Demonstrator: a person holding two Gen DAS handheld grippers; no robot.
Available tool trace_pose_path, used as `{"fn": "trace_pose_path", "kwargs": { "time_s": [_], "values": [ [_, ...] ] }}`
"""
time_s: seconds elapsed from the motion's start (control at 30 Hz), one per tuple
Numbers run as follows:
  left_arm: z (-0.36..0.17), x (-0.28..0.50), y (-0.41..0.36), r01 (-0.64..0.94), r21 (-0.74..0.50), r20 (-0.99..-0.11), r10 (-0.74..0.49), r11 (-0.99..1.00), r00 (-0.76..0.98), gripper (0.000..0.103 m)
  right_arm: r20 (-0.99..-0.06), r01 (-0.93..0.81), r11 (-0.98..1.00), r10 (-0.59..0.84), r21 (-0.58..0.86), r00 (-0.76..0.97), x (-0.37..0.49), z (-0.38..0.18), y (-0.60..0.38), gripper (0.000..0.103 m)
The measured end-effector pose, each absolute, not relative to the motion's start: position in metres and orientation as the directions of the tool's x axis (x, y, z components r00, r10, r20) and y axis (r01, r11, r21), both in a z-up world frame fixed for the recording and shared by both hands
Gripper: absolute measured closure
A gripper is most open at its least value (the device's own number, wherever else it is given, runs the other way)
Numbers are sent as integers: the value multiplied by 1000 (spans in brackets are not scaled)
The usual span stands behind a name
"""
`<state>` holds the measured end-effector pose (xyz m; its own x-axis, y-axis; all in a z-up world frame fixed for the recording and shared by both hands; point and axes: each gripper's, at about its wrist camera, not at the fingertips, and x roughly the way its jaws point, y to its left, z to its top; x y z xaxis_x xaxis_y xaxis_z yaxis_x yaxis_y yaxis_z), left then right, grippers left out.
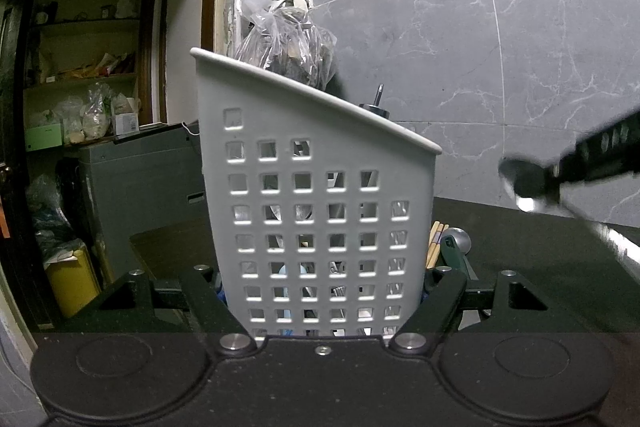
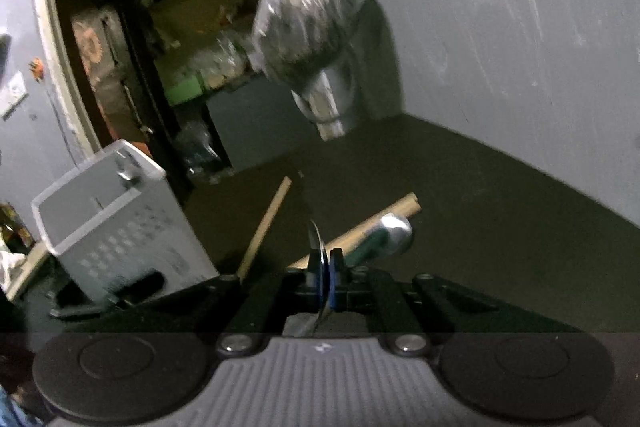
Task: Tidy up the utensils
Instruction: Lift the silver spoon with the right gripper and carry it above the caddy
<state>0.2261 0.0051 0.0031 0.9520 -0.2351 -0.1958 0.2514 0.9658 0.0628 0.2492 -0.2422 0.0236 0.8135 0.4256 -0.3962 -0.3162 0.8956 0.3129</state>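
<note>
A white perforated utensil holder (image 1: 316,211) stands upright on the dark counter (image 1: 540,267), with several utensils showing through its holes. My left gripper (image 1: 324,291) is shut on its lower sides, one finger on each side. In the right wrist view the same holder (image 2: 112,211) stands at the left. My right gripper (image 2: 328,267) is shut on a metal spoon (image 2: 318,251), seen edge-on between the blue pads. In the left wrist view that spoon (image 1: 524,183) hangs in the air to the right of the holder, under the right gripper (image 1: 600,147).
Wooden chopsticks (image 2: 266,223) and a green-handled metal scoop (image 2: 394,231) lie on the counter beyond the right gripper. A plastic bag (image 1: 288,39) hangs on the marble wall behind the holder. A grey box (image 1: 140,179) and an open doorway lie to the left.
</note>
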Motion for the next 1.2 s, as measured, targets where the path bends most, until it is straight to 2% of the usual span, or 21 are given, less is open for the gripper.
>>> {"fn": "trace_pose_path", "kwargs": {
  "time_s": [0.27, 0.47, 0.83, 1.2],
  "values": [
    [3, 228, 6, 253, 57, -197, -237, 966, 951, 27, -214, -456, 850, 512, 264, 832, 231, 79, -224, 99],
    [3, 228, 6, 253, 54, -196, -238, 966, 951, 27, -115, -525, 824, 555, 214, 824, 233, 114, -200, 99],
    [2, 228, 6, 255, 54, -197, -240, 965, 951, 27, 109, -566, 786, 558, 250, 823, 250, 146, -165, 99],
    [-1, 230, 6, 257, 46, -196, -244, 965, 950, 27, 130, -633, 741, 621, 225, 773, 269, 143, -124, 99]
  ]
}}
